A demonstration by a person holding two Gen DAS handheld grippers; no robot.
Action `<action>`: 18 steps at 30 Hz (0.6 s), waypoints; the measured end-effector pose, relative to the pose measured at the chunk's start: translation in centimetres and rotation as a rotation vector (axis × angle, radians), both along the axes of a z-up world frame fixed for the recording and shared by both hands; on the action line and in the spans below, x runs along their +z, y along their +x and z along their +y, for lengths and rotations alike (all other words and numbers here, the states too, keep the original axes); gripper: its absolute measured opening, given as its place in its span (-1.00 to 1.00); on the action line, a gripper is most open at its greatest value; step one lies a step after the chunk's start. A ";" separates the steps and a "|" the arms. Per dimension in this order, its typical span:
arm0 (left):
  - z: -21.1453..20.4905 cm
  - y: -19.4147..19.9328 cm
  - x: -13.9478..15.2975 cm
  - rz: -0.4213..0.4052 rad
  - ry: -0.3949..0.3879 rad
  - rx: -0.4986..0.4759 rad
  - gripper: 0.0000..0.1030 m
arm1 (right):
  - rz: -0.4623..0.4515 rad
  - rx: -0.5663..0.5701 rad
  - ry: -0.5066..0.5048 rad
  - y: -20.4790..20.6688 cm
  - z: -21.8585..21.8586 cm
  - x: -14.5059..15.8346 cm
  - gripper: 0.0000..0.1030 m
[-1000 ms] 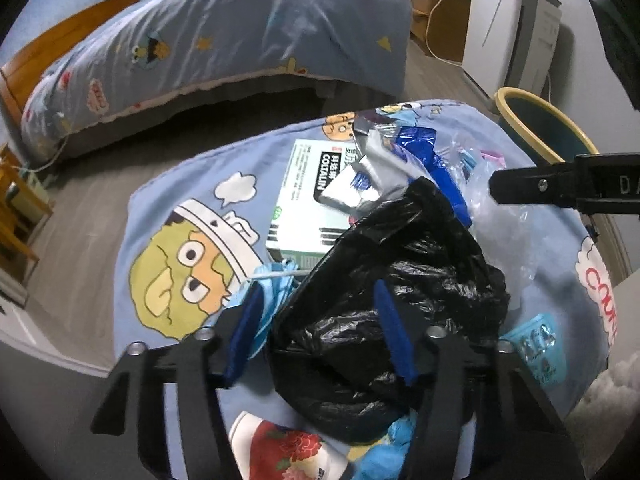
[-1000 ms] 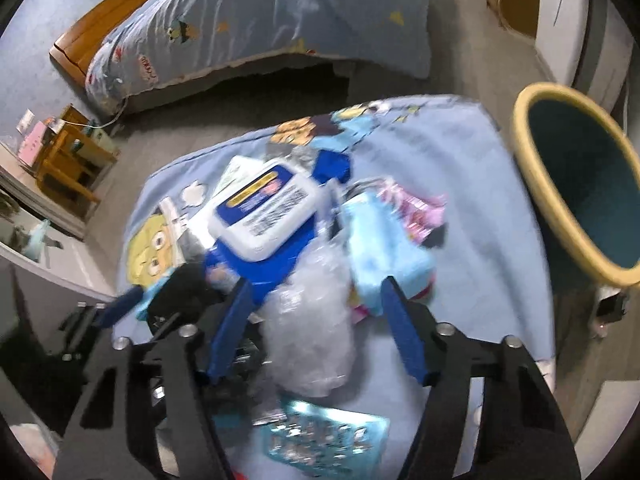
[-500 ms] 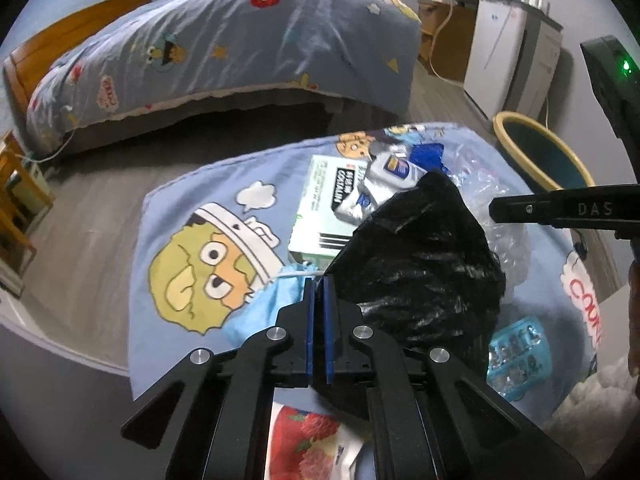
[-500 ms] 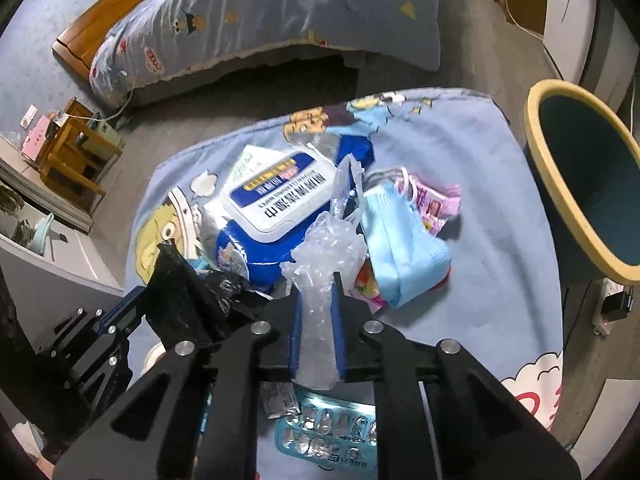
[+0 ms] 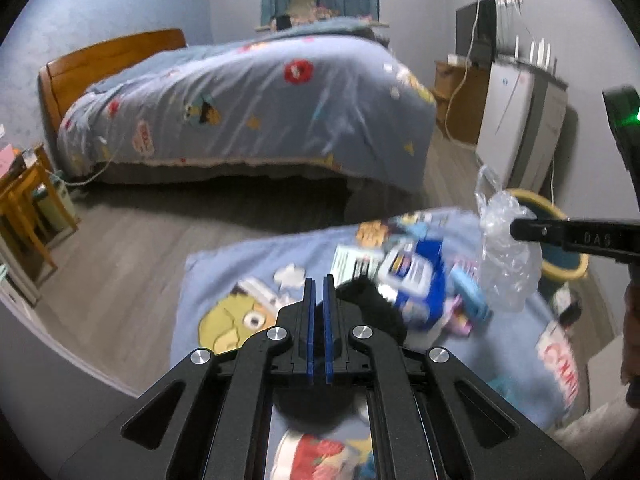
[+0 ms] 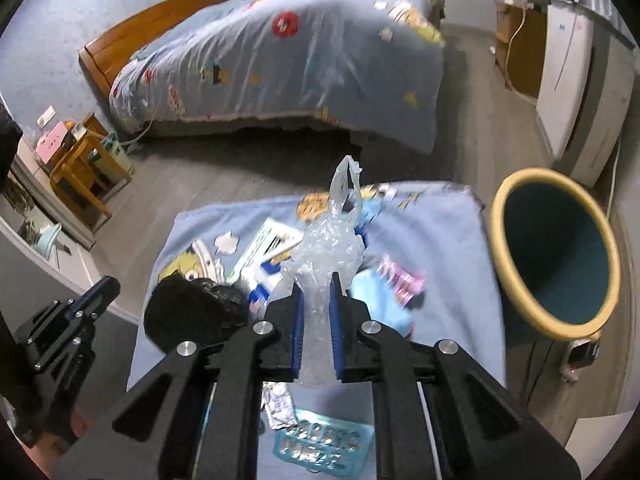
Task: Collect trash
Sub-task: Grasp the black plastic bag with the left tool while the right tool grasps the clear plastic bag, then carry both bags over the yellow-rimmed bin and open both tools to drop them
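Observation:
My left gripper [image 5: 318,280] is shut on a crumpled black plastic bag [image 5: 372,308], which bulges out to its right and beneath the fingers. In the right wrist view the same black bag [image 6: 192,312] hangs beside that left gripper [image 6: 98,290]. My right gripper [image 6: 316,280] is shut on a clear plastic bag [image 6: 332,248], whose handle sticks up past the pads. From the left wrist view the right gripper [image 5: 516,230] holds the clear bag [image 5: 508,264] above the blue cartoon cloth [image 5: 224,268]. A yellow-rimmed teal bin [image 6: 560,326] stands to the right of the cloth.
On the cloth lie a blue-and-white wipes pack [image 5: 412,276], a green-white box [image 6: 268,240], a blue face mask [image 6: 380,300], a pink wrapper [image 6: 400,280], a teal blister pack [image 6: 324,448] and a red floral packet [image 5: 316,456]. A bed [image 5: 248,108] stands beyond; a white appliance [image 5: 516,120] is at the right.
Both grippers went from open to shut, the left on the black bag and the right on the clear bag. Both then rose, lifting the bags off the cloth.

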State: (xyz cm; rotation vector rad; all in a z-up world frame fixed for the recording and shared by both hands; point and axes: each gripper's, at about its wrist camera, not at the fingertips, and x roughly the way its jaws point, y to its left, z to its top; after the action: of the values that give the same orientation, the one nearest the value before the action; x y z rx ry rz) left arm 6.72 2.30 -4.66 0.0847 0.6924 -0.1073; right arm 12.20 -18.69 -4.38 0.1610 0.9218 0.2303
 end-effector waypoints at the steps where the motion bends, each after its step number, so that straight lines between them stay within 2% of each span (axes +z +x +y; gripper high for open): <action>1: -0.3 0.1 0.5 -0.013 0.000 -0.004 -0.91 | -0.013 -0.008 -0.001 0.0 -0.6 0.5 -0.79; 4: -1.6 0.5 1.5 -0.030 0.018 -0.028 -0.91 | -0.029 -0.024 -0.008 0.0 -2.1 1.2 -0.79; 7: -1.6 1.8 -0.2 0.039 0.019 -0.037 -0.87 | -0.007 -0.033 0.022 0.3 -3.6 1.0 -0.79; 8: -1.5 2.1 -0.9 0.057 0.025 -0.030 -0.70 | 0.003 -0.037 0.038 0.4 -4.0 1.0 -0.79; 9: -1.2 2.5 -1.9 0.078 0.031 -0.021 -0.43 | 0.015 -0.039 0.062 0.6 -4.4 0.9 -0.79; 10: -1.0 2.9 -3.0 0.104 0.042 -0.002 -0.30 | 0.023 -0.042 0.084 0.7 -4.6 0.8 -0.79; 12: -0.2 3.2 -4.2 0.131 0.036 0.020 0.15 | 0.031 -0.037 0.105 0.7 -4.7 0.7 -0.79; 15: 0.8 3.8 -5.1 0.156 -0.004 0.046 0.40 | 0.033 -0.016 0.101 0.7 -3.9 0.5 -0.79; 18: 0.6 4.3 -5.6 0.154 0.011 0.020 0.45 | 0.034 -0.001 0.100 0.8 -3.1 0.5 -0.79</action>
State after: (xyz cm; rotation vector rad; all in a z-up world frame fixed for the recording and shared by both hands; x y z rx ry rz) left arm 10.99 2.91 -10.29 0.0806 0.8478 -0.0912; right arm 13.04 -21.84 -3.91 0.2588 0.9443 0.2734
